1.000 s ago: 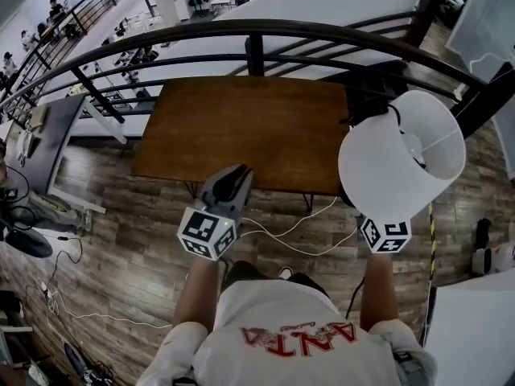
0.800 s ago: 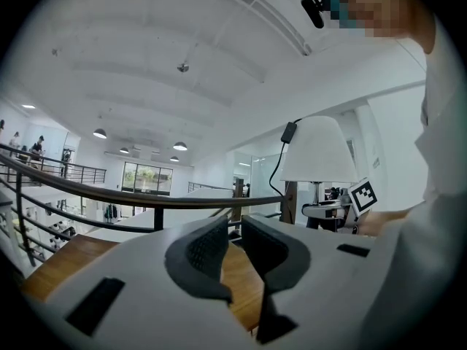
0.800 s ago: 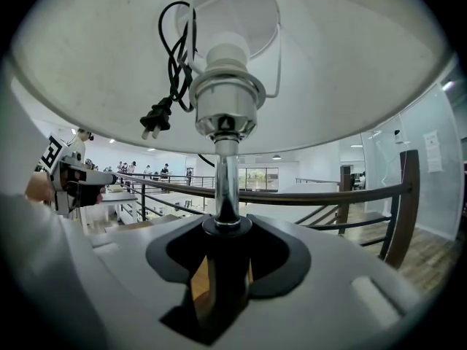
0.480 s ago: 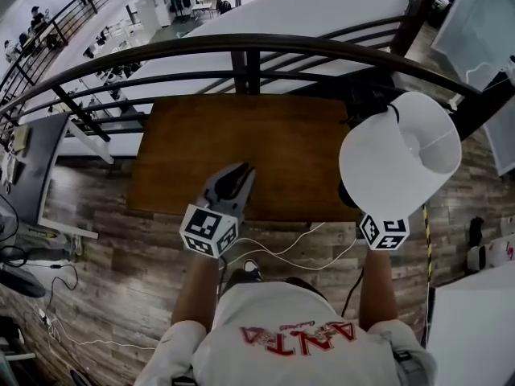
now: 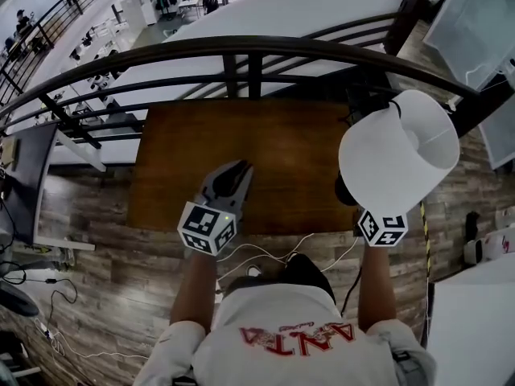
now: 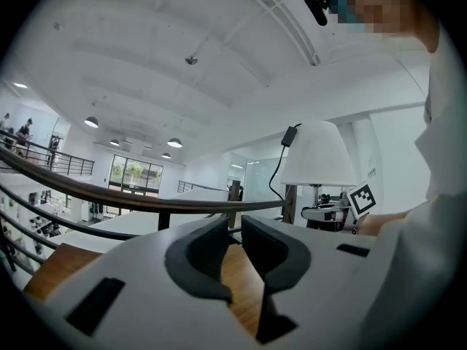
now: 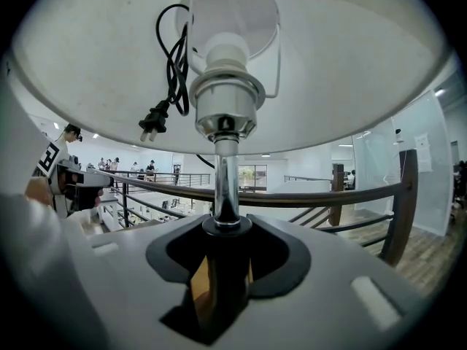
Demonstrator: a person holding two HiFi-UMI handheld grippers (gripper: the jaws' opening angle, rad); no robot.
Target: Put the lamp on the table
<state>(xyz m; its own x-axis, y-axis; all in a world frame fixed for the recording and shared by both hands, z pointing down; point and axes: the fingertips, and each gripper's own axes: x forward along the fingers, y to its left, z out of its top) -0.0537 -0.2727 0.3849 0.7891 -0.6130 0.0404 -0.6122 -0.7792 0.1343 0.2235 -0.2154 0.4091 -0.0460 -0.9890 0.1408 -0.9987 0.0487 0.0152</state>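
In the head view the brown wooden table [image 5: 265, 147] lies straight ahead, below me. The lamp's white shade [image 5: 398, 155] hangs over the table's right edge, tilted, and hides my right gripper's jaws; only its marker cube [image 5: 382, 227] shows. In the right gripper view my right gripper [image 7: 222, 268] is shut on the dark foot of the lamp's chrome stem [image 7: 225, 181], with the socket [image 7: 222, 100] and the dangling plug [image 7: 152, 122] above. My left gripper [image 5: 232, 175] hovers over the table's near edge. Its jaws [image 6: 235, 243] stand almost together, with nothing between them.
A dark curved railing [image 5: 241, 47] runs just beyond the table's far side. White cables [image 5: 265, 256] trail over the plank floor by my feet. A black object [image 5: 362, 103] sits at the table's far right corner. A white panel [image 5: 475, 22] stands at the upper right.
The table and railing have slid slightly nearer and lower in the head view. Both grippers keep their places, and the lamp stays gripped.
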